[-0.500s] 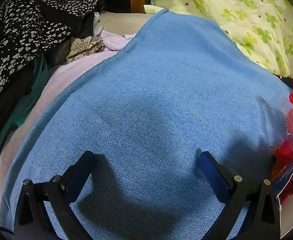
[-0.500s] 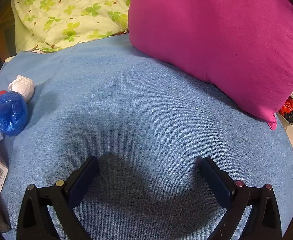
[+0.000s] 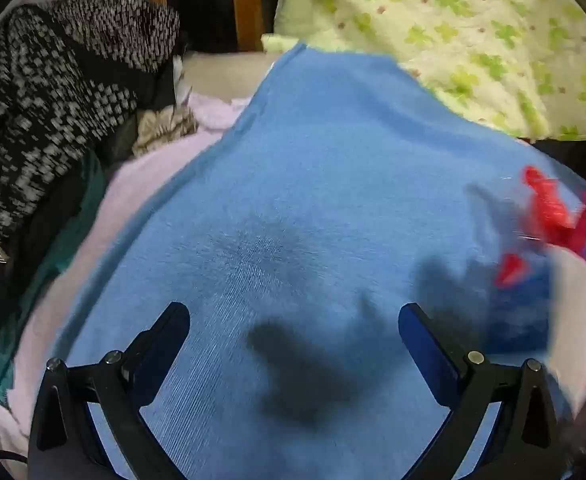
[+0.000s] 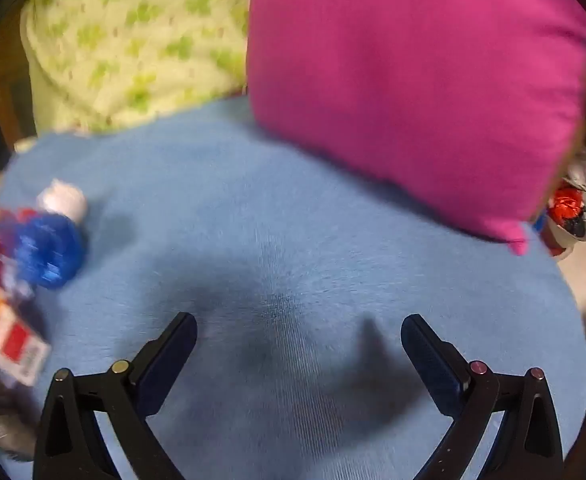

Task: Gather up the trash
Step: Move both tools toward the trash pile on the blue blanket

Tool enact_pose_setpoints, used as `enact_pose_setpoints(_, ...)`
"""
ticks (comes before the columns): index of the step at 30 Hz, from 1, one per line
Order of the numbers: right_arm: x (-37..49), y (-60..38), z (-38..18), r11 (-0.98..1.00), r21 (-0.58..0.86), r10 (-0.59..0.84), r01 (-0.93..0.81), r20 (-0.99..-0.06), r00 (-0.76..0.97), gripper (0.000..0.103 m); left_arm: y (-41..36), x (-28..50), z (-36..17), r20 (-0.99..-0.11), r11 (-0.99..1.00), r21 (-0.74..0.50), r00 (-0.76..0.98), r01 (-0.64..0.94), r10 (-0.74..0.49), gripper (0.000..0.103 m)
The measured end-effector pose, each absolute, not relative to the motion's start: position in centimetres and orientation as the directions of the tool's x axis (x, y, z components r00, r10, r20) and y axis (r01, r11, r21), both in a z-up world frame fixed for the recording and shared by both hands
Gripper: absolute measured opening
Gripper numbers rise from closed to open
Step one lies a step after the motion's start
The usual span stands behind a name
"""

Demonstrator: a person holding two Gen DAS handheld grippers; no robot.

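Trash lies in a heap on the blue blanket (image 3: 313, 208). In the right wrist view at the left I see a crumpled blue wrapper (image 4: 51, 252), a white paper ball (image 4: 63, 200) behind it and a red-and-white packet with a barcode (image 4: 17, 346). In the left wrist view the same heap shows blurred at the right: red plastic (image 3: 549, 208) and blue and white pieces (image 3: 533, 304). My left gripper (image 3: 295, 322) is open and empty, left of the heap. My right gripper (image 4: 299, 330) is open and empty, right of the heap.
A magenta pillow (image 4: 413, 88) lies on the blanket at the back right. A green clover-print quilt (image 3: 473, 40) lies behind. Black-and-white patterned clothes (image 3: 53, 100) and pink cloth (image 3: 141, 184) are piled at the left. More litter (image 4: 573, 216) sits beyond the bed's right edge.
Both views are now motion-blurred. The left view has swung right, so more of the trash heap shows. In the right view the heap has shifted slightly toward the middle.
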State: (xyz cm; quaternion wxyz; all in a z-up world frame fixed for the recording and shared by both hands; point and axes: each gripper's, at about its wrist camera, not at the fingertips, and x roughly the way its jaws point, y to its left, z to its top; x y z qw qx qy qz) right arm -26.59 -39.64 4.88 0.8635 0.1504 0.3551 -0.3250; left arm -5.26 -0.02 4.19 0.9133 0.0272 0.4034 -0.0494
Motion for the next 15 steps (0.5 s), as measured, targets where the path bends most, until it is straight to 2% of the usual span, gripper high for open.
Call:
enact_pose_setpoints(8, -33.4, -32.8, 10.6, 0.784, 0.057, -0.458, 0.618, -0.618, 0.639, 0.103, -1.3, -12.5, 9.3, -0.698, 0.975, -0.065, 0.689, 0.211, -0.196, 0.103)
enact_pose_setpoints(15, -36.8, -25.1, 11.4, 0.854, 0.072, -0.379, 0.515, -0.592, 0.711, 0.103, -2.3, -18.3, 11.2, -0.677, 0.948, -0.083, 0.681, 0.306, -0.279, 0.103)
